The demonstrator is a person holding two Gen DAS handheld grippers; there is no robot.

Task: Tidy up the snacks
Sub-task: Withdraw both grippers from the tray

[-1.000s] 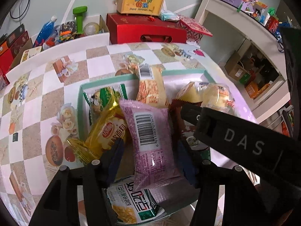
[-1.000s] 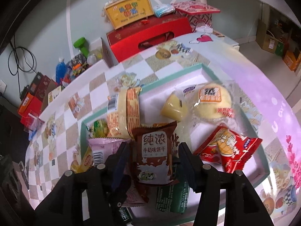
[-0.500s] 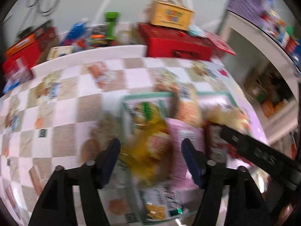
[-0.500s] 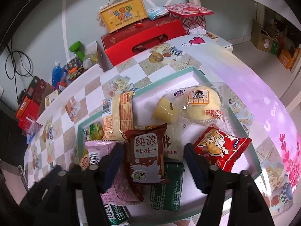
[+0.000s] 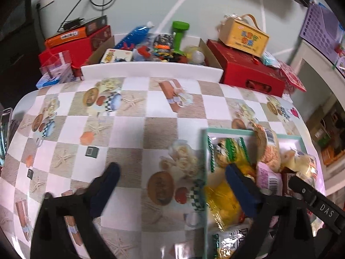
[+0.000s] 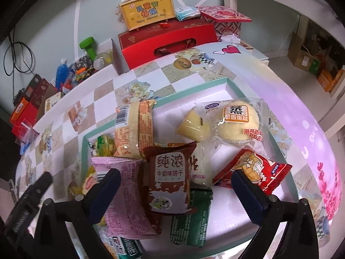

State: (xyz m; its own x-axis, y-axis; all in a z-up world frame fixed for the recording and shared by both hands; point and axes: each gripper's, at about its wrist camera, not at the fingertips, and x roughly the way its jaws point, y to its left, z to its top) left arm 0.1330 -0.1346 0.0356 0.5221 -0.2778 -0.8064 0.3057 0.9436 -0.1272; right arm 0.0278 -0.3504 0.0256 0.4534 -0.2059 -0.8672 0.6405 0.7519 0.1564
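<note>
A mint-rimmed tray [image 6: 195,88] holds several snack packs: a brown milk-biscuit pack [image 6: 169,182], a pink pack [image 6: 124,196], a red pack [image 6: 255,169], a green pack [image 6: 189,218], a round steamed cake [image 6: 237,119] and an orange-print bread pack [image 6: 134,130]. My right gripper [image 6: 175,183] is open and empty above the brown pack. My left gripper [image 5: 172,180] is open and empty over the tablecloth at the tray's left rim [image 5: 206,164]; the yellow pack [image 5: 224,202] and pink pack [image 5: 268,179] lie to its right.
The table has a checkered cloth [image 5: 129,129]. Behind its far edge stand a red gift box [image 5: 245,71], a yellow handled box [image 5: 243,35], a green dumbbell [image 5: 180,35], a blue bottle [image 5: 134,37] and red cartons [image 5: 73,43]. A white shelf [image 6: 280,4] is at the right.
Both grippers opened and let go: the left released the pink pack and swung left and back, the right released the brown pack and pulled back slightly. Both packs lie in the tray.
</note>
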